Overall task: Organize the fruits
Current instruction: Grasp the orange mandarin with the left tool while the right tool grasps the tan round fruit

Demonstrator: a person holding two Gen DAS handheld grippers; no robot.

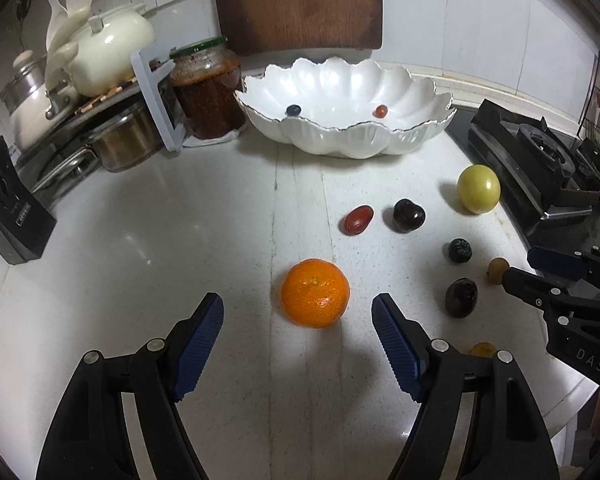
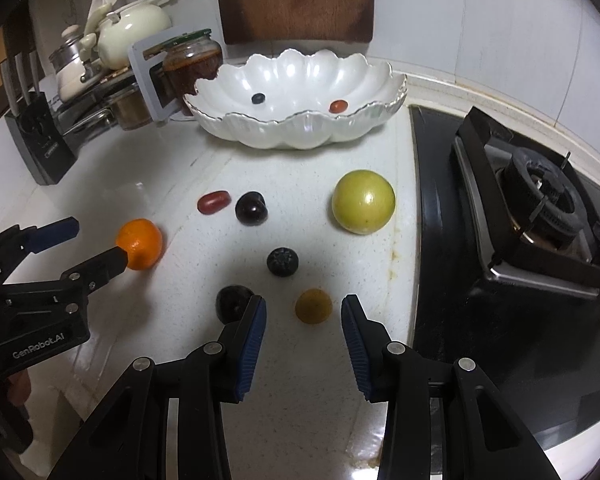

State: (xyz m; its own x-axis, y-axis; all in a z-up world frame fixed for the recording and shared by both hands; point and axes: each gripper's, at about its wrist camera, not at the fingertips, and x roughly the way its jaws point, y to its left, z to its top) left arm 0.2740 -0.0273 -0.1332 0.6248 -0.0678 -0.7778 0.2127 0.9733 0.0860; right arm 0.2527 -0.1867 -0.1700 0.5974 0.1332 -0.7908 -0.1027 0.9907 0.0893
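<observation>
Directly ahead of my left gripper [image 1: 298, 312] lies the orange [image 1: 315, 293], on the counter [image 1: 160, 240] just past the wide-spread fingertips and centred in their gap. My right gripper [image 2: 304, 312] is likewise spread, around a small yellow-brown fruit [image 2: 313, 306] (a dark plum [image 2: 232, 303] touches or hides behind its left finger; I cannot tell which). Both targets sit well short of the white bowl [image 2: 300, 128], so I judge each arm nearest its own fruit.

The white counter [image 2: 300, 400] carries an orange [image 1: 315, 293] ahead between the left gripper [image 1: 298, 306] fingers, a brownish fruit [image 2: 313, 306] between the right gripper [image 2: 304, 308] fingers, and the scalloped bowl [image 2: 300, 128] far beyond
</observation>
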